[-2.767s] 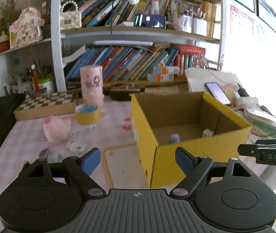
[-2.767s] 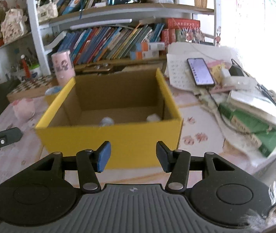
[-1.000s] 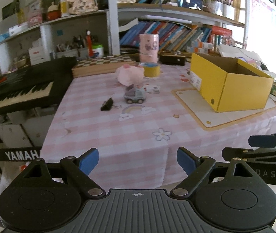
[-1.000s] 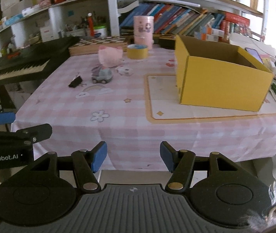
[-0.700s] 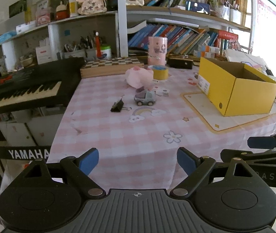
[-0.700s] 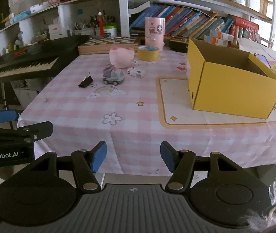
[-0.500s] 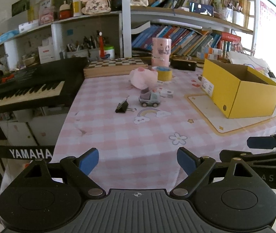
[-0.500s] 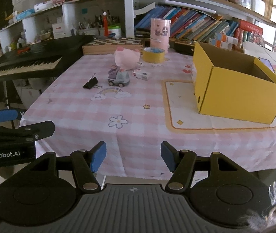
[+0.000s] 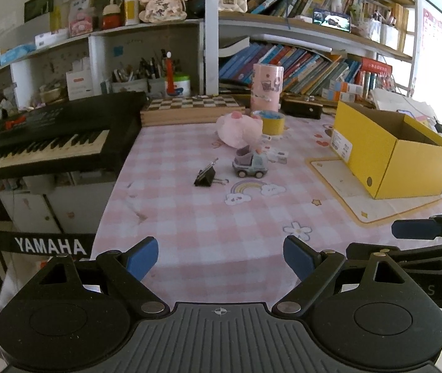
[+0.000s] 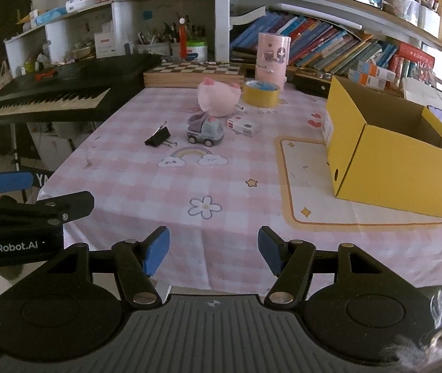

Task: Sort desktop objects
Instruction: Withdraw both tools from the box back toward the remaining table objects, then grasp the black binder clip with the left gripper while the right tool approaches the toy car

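Both sets of tongs are held off the near edge of the worktop [image 10: 146, 186], which is covered by a pink checked cloth. The left tongs [image 9: 221, 258] are seen with their blue-padded jaws spread wide apart and nothing between them; the right tongs [image 10: 214, 250] are likewise parted and empty. In the right wrist view the left tongs are glimpsed at the left edge, and in the left wrist view the right tongs are glimpsed at the right edge.

The things to be sorted are gathered toward the far middle of the worktop. A black binder clip [image 10: 158, 136] is seen lying just left of a small grey toy car [image 10: 205, 132], the two being near each other but apart, with a rainbow print on the cloth in front of them. Behind the car a pink plush toy [image 10: 219, 98] is found, and just right of the car a small white box [image 10: 243, 126] is laid flat. A roll of yellow tape [image 10: 261, 93] is placed behind that, near a tall pink cylinder [image 10: 273, 59] standing upright.

An open yellow cardboard box [image 10: 388, 158] is set on a cream mat [image 10: 304, 186] at the right side. A keyboard [image 9: 43, 143] is positioned beyond the left edge, and a chessboard [image 10: 194, 71] is laid at the back beneath the bookshelves [image 10: 329, 43].
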The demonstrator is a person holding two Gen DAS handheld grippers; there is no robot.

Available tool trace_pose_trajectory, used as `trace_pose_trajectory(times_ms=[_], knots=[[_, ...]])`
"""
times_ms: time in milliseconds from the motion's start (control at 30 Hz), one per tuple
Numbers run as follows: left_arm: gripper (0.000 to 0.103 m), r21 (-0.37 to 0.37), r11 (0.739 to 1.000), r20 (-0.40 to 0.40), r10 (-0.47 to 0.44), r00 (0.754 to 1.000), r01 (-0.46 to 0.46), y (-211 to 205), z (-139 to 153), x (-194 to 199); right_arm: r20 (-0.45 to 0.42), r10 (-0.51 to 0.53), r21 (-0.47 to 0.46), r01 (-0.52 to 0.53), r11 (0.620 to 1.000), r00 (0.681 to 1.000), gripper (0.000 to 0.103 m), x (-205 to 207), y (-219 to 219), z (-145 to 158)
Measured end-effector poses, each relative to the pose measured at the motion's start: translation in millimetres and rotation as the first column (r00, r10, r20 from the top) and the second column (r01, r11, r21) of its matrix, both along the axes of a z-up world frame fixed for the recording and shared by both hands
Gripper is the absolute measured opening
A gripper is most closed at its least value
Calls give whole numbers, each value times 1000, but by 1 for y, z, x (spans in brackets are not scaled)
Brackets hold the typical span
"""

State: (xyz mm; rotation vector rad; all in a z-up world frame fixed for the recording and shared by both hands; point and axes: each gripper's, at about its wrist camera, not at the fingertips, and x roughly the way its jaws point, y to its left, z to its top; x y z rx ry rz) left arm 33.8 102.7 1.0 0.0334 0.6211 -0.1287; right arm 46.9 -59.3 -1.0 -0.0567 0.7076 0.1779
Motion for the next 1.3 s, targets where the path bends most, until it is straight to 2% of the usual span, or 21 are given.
trace_pose_trajectory(times_ms=[400,767,1300], knots=[[90,12,1000,-16,9,1000,-9,-4,-6,27,-21,21,11,-20,1000,1000,63,30,-2,-6],[89,-1,999,-61,53,997,-54,-6,-13,76,-63,68,19,-67,998,996,64,89,-8,-12],[87,-18,986,-116,165,979,-168,-1,-17,145,-114,177,22,-176,984,977,68,177,-5,-17]])
